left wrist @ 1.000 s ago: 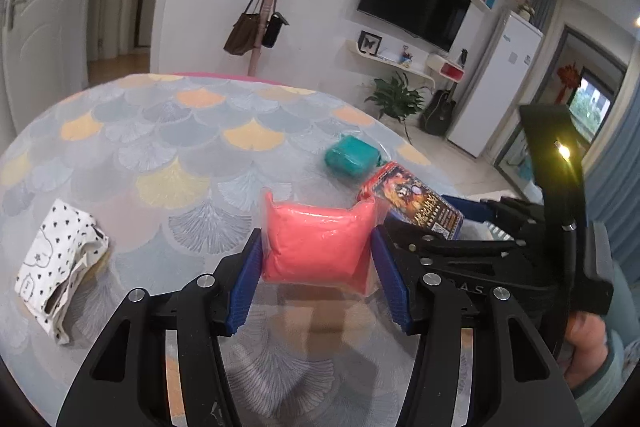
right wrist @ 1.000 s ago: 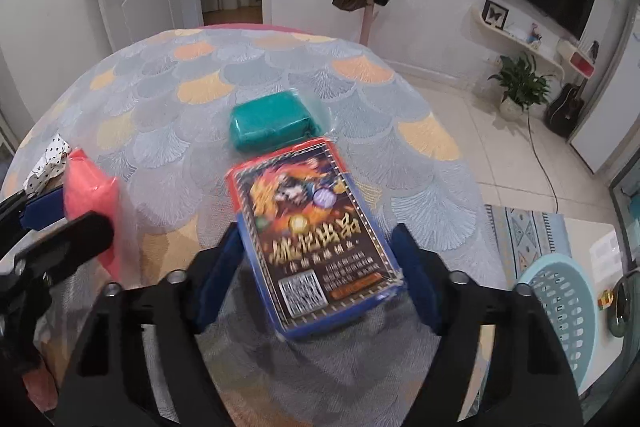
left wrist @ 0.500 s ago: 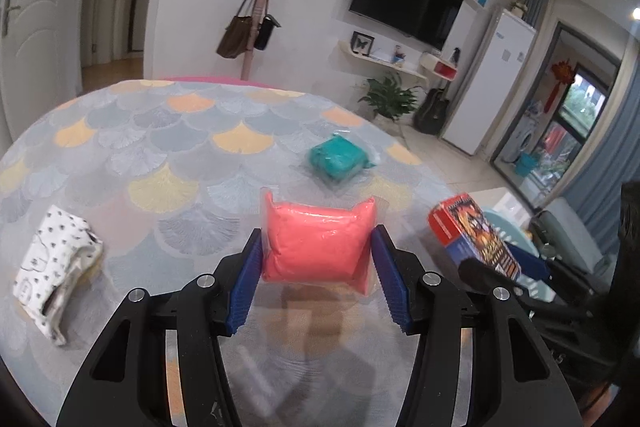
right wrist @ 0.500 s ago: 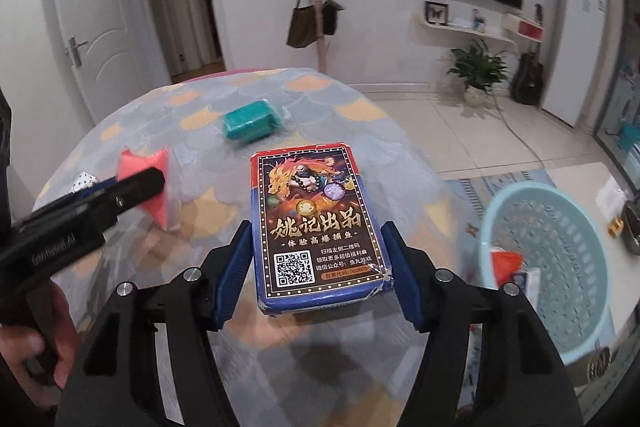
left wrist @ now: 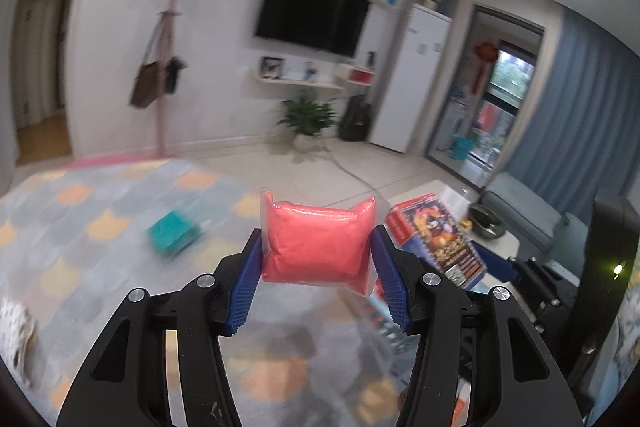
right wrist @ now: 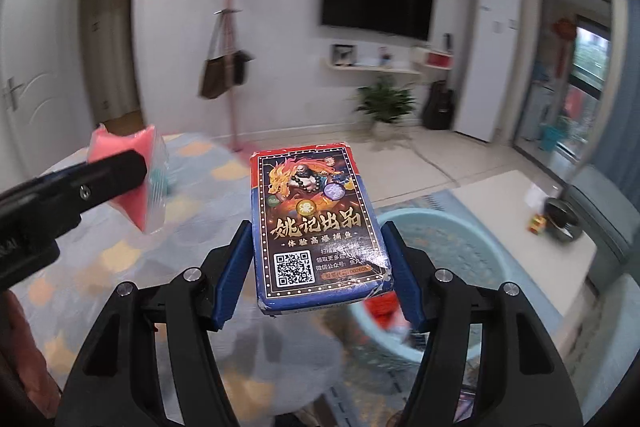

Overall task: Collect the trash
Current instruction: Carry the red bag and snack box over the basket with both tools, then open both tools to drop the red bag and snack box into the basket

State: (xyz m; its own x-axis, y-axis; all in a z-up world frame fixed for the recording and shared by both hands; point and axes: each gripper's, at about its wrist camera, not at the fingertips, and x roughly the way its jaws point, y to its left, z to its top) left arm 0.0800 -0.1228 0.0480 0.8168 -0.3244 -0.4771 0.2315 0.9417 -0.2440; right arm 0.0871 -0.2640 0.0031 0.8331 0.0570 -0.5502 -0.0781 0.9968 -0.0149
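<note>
Looking through the left wrist view, a pink pouch (left wrist: 318,241) is seen clamped between the jaws of the left gripper (left wrist: 317,275), raised clear of the patterned surface (left wrist: 80,227). A teal packet (left wrist: 173,235) is left lying on that surface, far and to the left. The card box (left wrist: 436,239) is carried just to the right.

In the right wrist view, the card box (right wrist: 316,227) is pinched at its near end by the jaws of the right gripper (right wrist: 318,275), its long axis pointing away. A pale blue basket (right wrist: 440,259) is seen on the floor beneath and to the right, so the right gripper is judged nearer to it than the left gripper (right wrist: 80,183).
</note>
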